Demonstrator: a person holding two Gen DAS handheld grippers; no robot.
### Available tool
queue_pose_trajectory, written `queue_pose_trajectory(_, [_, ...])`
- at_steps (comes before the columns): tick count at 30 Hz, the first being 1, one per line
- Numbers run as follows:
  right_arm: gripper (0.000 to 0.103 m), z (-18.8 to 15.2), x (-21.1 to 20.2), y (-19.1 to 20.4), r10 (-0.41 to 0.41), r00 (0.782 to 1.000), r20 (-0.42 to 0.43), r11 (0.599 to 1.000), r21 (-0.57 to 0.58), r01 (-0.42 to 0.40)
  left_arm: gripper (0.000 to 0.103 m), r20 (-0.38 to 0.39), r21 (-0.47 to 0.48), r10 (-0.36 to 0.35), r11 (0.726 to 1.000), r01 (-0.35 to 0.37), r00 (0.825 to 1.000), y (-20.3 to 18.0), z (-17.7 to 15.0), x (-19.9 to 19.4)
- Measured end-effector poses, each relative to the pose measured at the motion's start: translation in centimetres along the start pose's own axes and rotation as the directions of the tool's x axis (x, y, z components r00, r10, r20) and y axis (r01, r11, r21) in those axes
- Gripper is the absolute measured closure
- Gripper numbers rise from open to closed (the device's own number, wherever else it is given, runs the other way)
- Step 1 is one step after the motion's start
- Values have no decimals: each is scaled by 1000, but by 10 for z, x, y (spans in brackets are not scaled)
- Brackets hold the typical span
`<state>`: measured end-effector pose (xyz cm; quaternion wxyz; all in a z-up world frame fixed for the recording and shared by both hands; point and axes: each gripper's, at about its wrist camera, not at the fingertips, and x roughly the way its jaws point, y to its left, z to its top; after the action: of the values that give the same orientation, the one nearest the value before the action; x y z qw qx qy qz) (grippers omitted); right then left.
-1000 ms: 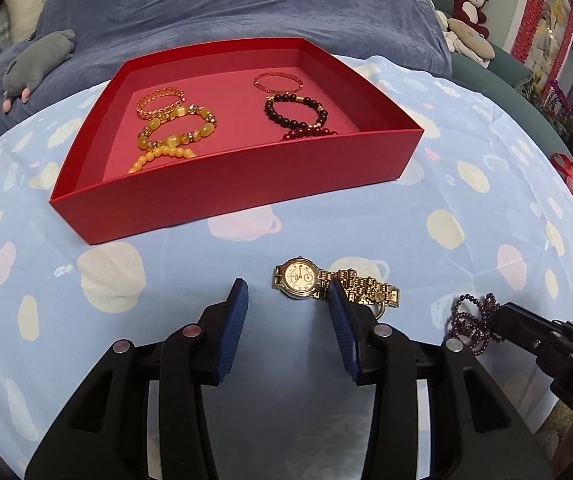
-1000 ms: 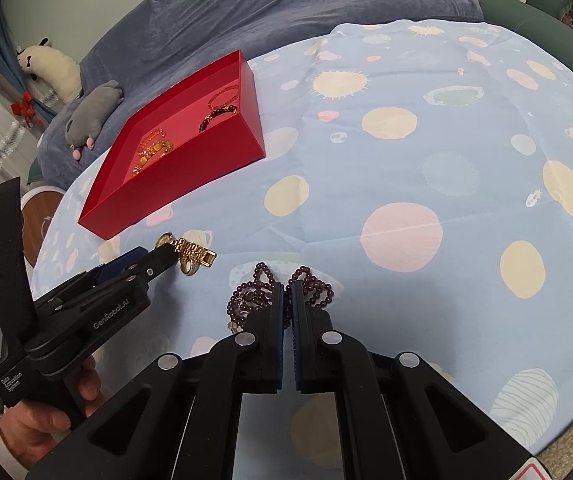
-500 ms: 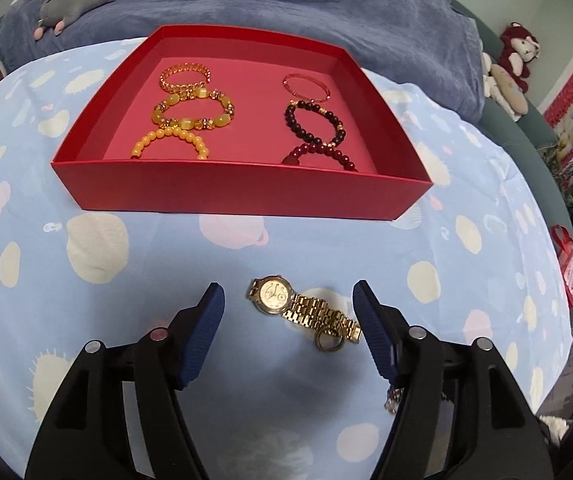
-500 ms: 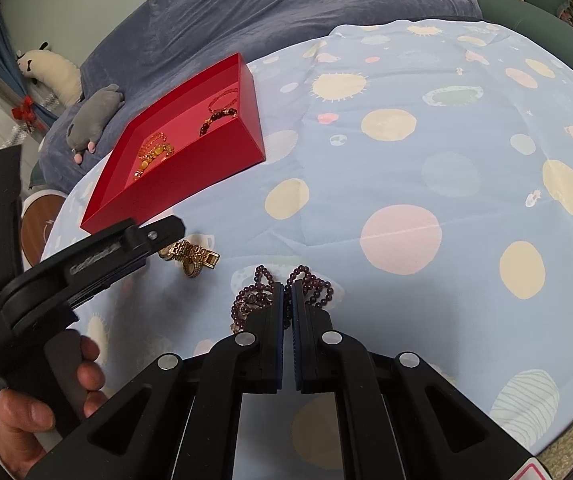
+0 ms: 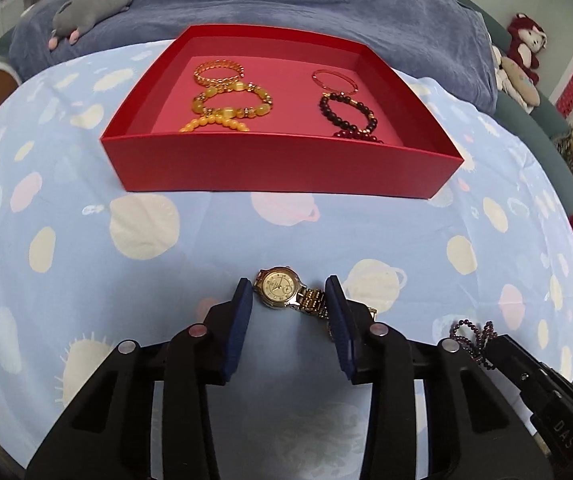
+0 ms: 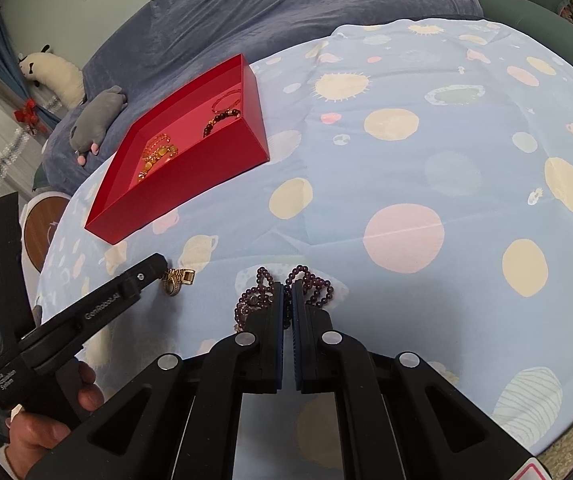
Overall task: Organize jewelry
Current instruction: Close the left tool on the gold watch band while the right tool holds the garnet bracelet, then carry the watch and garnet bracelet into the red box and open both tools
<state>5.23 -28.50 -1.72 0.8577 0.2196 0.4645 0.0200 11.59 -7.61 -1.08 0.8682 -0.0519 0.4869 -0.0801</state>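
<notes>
While the red tray (image 5: 282, 168) already holds the yellow bracelets (image 5: 226, 102) on its left and the dark red ones (image 5: 350, 114) on its right, two pieces lie outside it on the spotted cloth (image 5: 166, 264). The left gripper (image 5: 289, 292) hangs low over the gold watch (image 5: 280, 283), its jaws apart, with the dial between the blue pads and the metal band running under the right pad. The right gripper (image 6: 287, 286) sits well apart from the tray with its jaws nearly together; strands of the purple bead necklace (image 6: 310, 280) lie on both sides of them, and whether any strand is pinched between them cannot be told.

The likely trouble is with the watch. If the pads come together across the round case, they may slip off its smooth edge, or catch only the loose band so that the dial swings on the lift. Pressing down could also bunch the soft cloth into the grip. On the other side, a necklace lifted by one loop may trail, snag, or slide free before it reaches the tray.
</notes>
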Motion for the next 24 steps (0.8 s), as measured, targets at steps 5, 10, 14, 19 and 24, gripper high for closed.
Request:
queue_pose_trajectory(5, [99,0,-1,1,3,1000,2,1000,-2,-3,82,9,-55,-53,997,54,999,9,2,-5])
queue_pose_trajectory(10, [99,0,-1,0,4,1000,2,1000,0,-4,99,-6,-85,-77,993,76,997,14,6,-3])
queue_pose_trajectory(14, [99,-1,-1,0,7,1000,3,1000,1,-7,80,-9,-127,-81,989,79,997,19,0,-6])
queue_pose_trajectory(19, [99,-1,0,1,13,1000,2,1000,0,-13,50,15,-153,-50,987,51,999,11,-3,-14])
queue_pose_trajectory(24, [99,-1,0,2,16,1000,-1,1000,-3,-16,57,-7,-105,33,994,-34,999,-12,-8,-3])
